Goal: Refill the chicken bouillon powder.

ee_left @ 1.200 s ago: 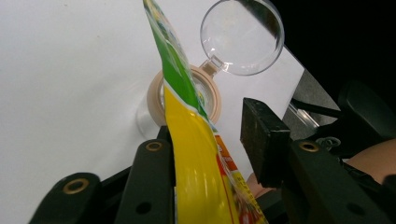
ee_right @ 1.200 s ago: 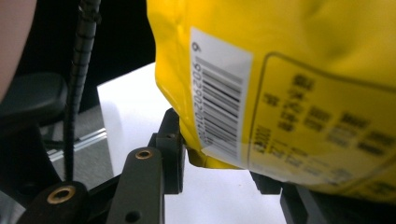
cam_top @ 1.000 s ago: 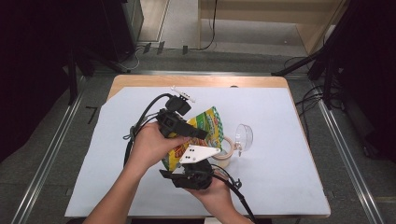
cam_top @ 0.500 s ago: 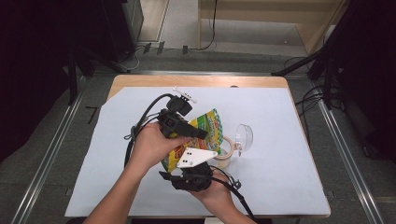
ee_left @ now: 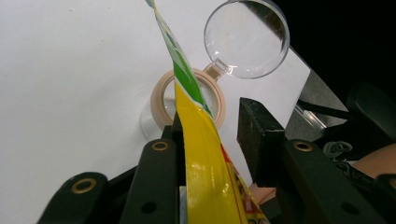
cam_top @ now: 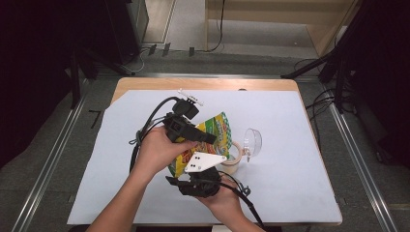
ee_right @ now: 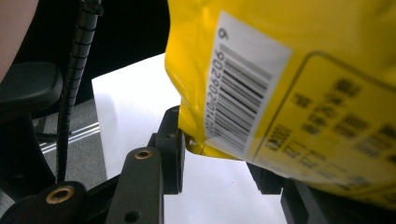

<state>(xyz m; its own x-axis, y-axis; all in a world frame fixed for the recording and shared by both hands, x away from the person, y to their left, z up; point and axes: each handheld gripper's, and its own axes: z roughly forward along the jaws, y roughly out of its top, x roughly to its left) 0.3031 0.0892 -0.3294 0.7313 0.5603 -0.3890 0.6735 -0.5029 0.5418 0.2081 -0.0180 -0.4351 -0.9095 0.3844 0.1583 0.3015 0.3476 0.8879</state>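
A person at a wooden desk covered by a white sheet holds a two-jaw gripper in each hand, both working on a yellow-and-green snack bag raised above the middle of the sheet.

Left gripper: held in the left hand, pointing toward the desk's right edge. In the left gripper view the bag's upper edge runs edge-on between the jaws, lying against the left one, while a clear gap separates it from the right one. The jaws stand partly open, have just been opening, and do not clamp the bag.

Right gripper: held in the right hand near the desk's front edge, grey three-cornered plate uppermost. In the right gripper view the bag's lower corner, bearing a white barcode label, sits between the jaws; the left jaw touches the corner fold, the right jaw is covered by the bag. The jaws are partly closed; whether they pinch the bag cannot be told.

The bag's contents cannot be seen.

Other objects: a roll of beige tape lies flat on the sheet, just right of the bag. A clear plastic measuring scoop lies touching the roll; its bowl appears empty.
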